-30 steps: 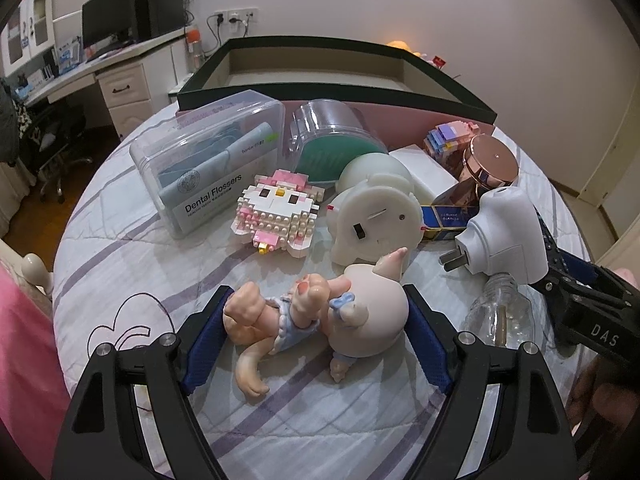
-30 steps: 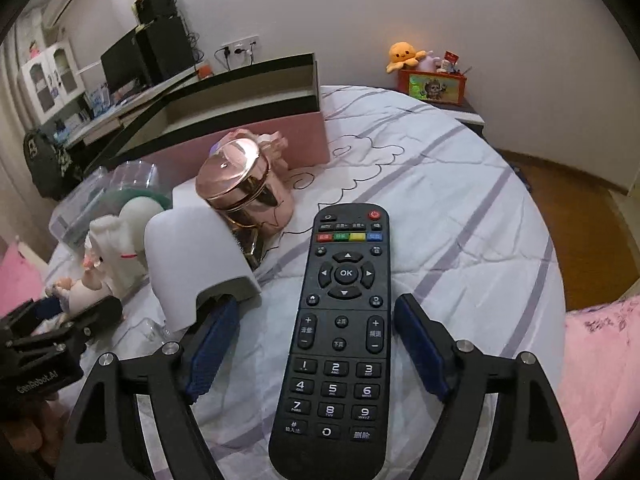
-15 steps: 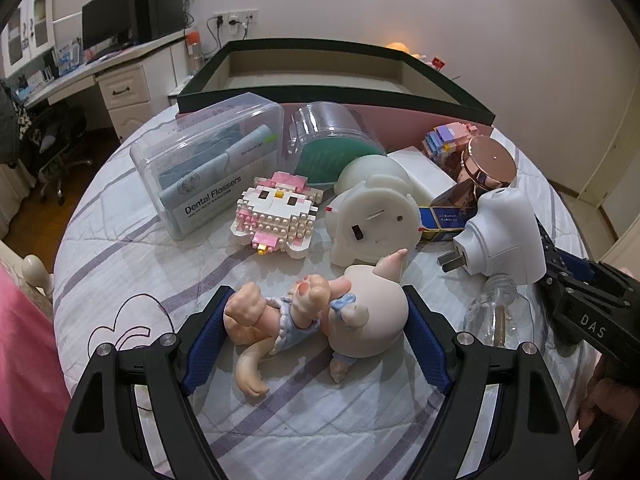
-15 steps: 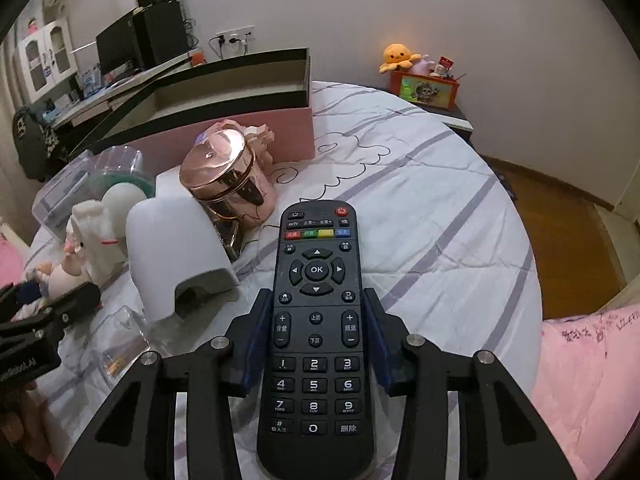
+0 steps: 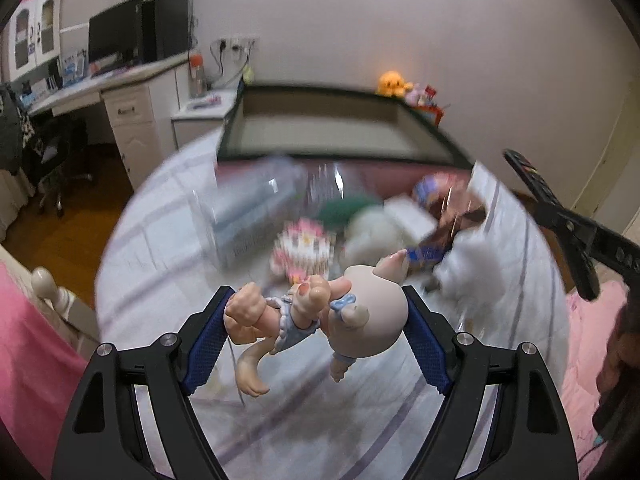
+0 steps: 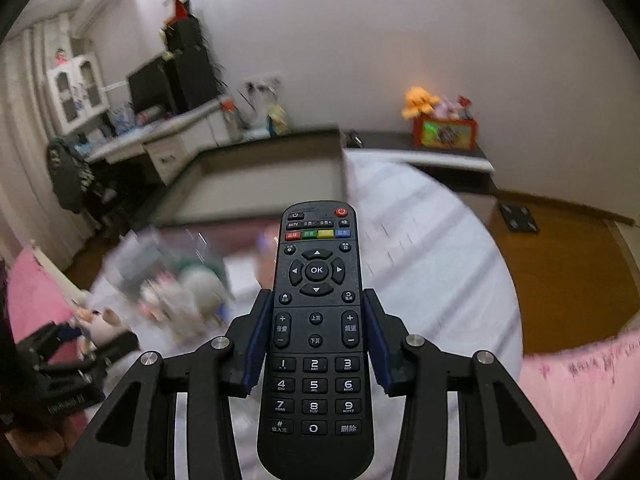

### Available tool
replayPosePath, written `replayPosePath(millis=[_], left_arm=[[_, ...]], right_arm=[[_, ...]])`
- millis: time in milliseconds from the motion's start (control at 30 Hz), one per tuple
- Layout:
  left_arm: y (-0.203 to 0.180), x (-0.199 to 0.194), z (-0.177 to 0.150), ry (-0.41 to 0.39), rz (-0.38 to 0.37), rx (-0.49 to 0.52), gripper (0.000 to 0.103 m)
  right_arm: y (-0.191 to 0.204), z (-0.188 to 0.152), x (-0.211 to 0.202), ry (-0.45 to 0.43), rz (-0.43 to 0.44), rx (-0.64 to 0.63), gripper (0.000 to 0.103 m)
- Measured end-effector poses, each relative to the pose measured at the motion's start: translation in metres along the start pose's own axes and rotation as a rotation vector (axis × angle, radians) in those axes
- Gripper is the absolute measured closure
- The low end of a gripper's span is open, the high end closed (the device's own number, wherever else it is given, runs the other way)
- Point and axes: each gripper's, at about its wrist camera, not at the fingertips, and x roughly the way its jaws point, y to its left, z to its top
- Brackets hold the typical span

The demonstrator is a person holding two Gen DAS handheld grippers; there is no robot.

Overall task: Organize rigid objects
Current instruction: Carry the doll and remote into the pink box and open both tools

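My left gripper [image 5: 316,316] is shut on a baby doll figure [image 5: 320,316] with a big round head and holds it in the air above the bed. My right gripper [image 6: 316,336] is shut on a black remote control [image 6: 316,336], lifted off the bed; the remote also shows at the right of the left wrist view [image 5: 556,216]. A large open box [image 5: 340,124] with a dark green rim and pink sides stands at the far side of the bed; it also shows in the right wrist view [image 6: 256,184].
Blurred below lie a clear floss box [image 5: 248,208], a pink block cat [image 5: 304,248], a white figure [image 5: 376,232], a copper jar [image 5: 456,216] and a white plug [image 5: 476,268]. A desk [image 5: 120,92] stands at left, a nightstand with toys [image 6: 444,132] behind.
Both grippers have lifted up off the bed with their objects. The left gripper closed on the doll; the right one closed on the remote about half a second ago. The view is motion-blurred.
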Motion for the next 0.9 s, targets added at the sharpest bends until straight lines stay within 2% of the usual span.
replayPosePath(millis=[167, 300, 467, 567, 700, 733, 767, 800, 833, 900], left_arm=[[0.012, -0.003, 0.053, -0.095, 0.027, 0.002, 0.021], [0.023, 0.033, 0.106, -0.108, 0.064, -0.002, 0.021], [0.032, 0.093, 0.147, -0.044, 0.093, -0.007, 0.021], [0.035, 0.130, 0.158, 0.027, 0.084, -0.014, 0.020], [0.031, 0.152, 0.160, 0.073, 0.107, 0.017, 0.020], [0.031, 0.154, 0.160, 0.071, 0.119, 0.020, 0.019], [0.031, 0.152, 0.161, 0.066, 0.127, 0.020, 0.012], [0.030, 0.149, 0.162, 0.053, 0.132, 0.018, 0.004], [0.030, 0.142, 0.161, 0.032, 0.132, 0.015, 0.000], [0.030, 0.128, 0.158, -0.008, 0.139, 0.012, 0.000]], right_arm=[[0.028, 0.059, 0.023, -0.051, 0.066, -0.074, 0.059], [0.041, 0.091, 0.067, -0.028, 0.097, -0.081, 0.059], [0.040, 0.105, 0.121, 0.044, 0.083, -0.055, 0.058], [0.037, 0.103, 0.142, 0.086, 0.067, -0.044, 0.058], [0.032, 0.100, 0.157, 0.121, 0.052, -0.032, 0.057], [0.029, 0.101, 0.158, 0.121, 0.051, -0.025, 0.055], [0.026, 0.100, 0.157, 0.118, 0.043, -0.016, 0.043], [0.025, 0.101, 0.155, 0.109, 0.037, -0.009, 0.025], [0.023, 0.101, 0.153, 0.095, 0.033, -0.003, 0.019], [0.022, 0.100, 0.143, 0.066, 0.020, 0.000, 0.018]])
